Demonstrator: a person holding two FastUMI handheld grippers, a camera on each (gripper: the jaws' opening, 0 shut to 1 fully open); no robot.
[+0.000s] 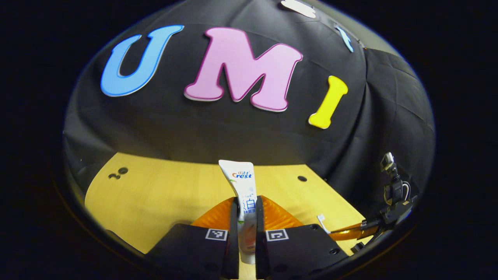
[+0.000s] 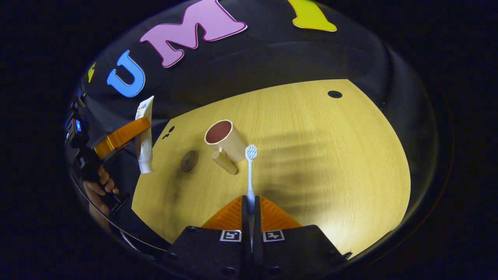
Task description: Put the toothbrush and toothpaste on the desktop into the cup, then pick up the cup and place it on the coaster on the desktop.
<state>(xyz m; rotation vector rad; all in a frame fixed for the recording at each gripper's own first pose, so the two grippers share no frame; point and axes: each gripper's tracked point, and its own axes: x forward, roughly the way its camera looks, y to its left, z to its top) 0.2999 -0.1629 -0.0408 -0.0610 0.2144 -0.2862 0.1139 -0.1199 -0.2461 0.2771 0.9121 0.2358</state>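
Between the jaws of the right gripper (image 2: 251,212): toothbrush (image 2: 250,175), pinched at the handle, long axis running straight ahead, bristle head foremost. Just beyond the bristles and slightly to their left: cup (image 2: 223,139), upright on the desk (image 2: 330,155), mouth open, handle toward the camera. Left of the cup: round coaster (image 2: 189,160), bare. Farther left, held above the desk edge: toothpaste (image 2: 144,134), hanging cap down, gripped across its middle by the left gripper (image 1: 246,217). Judged nearer the cup: the right gripper.
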